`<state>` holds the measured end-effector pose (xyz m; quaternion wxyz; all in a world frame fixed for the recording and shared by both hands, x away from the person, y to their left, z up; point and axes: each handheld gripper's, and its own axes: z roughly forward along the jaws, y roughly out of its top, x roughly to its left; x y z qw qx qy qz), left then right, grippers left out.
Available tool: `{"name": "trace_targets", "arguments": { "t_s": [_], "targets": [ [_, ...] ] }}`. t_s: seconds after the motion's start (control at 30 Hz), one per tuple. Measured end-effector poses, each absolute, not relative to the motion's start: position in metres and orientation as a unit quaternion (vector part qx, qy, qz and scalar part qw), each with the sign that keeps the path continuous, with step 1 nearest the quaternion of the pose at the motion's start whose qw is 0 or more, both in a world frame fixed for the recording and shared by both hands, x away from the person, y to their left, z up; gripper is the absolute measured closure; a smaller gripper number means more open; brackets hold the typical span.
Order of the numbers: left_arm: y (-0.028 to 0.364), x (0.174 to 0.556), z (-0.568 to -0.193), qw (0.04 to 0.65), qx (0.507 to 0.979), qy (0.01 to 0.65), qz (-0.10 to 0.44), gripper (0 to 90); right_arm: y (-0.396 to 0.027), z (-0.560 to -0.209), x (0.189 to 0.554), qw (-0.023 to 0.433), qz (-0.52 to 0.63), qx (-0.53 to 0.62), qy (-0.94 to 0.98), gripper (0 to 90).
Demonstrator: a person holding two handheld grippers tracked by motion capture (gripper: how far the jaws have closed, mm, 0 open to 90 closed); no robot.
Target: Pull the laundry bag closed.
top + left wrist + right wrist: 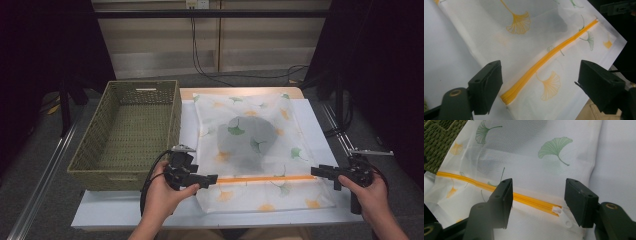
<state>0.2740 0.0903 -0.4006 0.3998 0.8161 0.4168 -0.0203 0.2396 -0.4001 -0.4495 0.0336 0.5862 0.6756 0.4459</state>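
Between open left gripper (pixel 539 82) jaws, zipper (pixel 549 56) end

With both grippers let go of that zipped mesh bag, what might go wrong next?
1. The bag lies limp, so lifting it by one end may let the grey garment inside slump.
2. The white zipper pull lies flat on the mesh, so the right gripper might pinch mesh too.

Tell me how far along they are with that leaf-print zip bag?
Done: a dark grey garment lies inside the mesh laundry bag, and the orange zipper looks closed, its white pull at the right end. In hand: the left hand-held gripper and right hand-held gripper sit at the zipper's two ends, jaws open, gripping nothing. Left, probably: moving the bag into the empty green wicker basket beside it.
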Motion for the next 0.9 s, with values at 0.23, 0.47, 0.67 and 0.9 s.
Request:
{"name": "trace_targets", "arguments": {
  "t_s": [0.23,0.47,0.67,0.9],
  "targets": [
    [0.088,0.276,-0.406,0.411,0.815,0.408,-0.019,11.1,-0.398,-0.45,0.239,0.054,0.442,0.576,0.685,34.5],
    [0.086,0.277,-0.413,0.405,0.819,0.406,-0.024,9.6,-0.398,-0.453,0.237,0.061,0.439,0.575,0.688,30.0],
    [0.08,0.275,-0.425,0.396,0.827,0.398,-0.021,7.8,-0.397,-0.456,0.236,0.069,0.434,0.564,0.699,27.5],
    [0.079,0.275,-0.431,0.407,0.827,0.388,-0.01,4.9,-0.397,-0.456,0.235,0.084,0.435,0.551,0.708,21.5]
  ]
}}
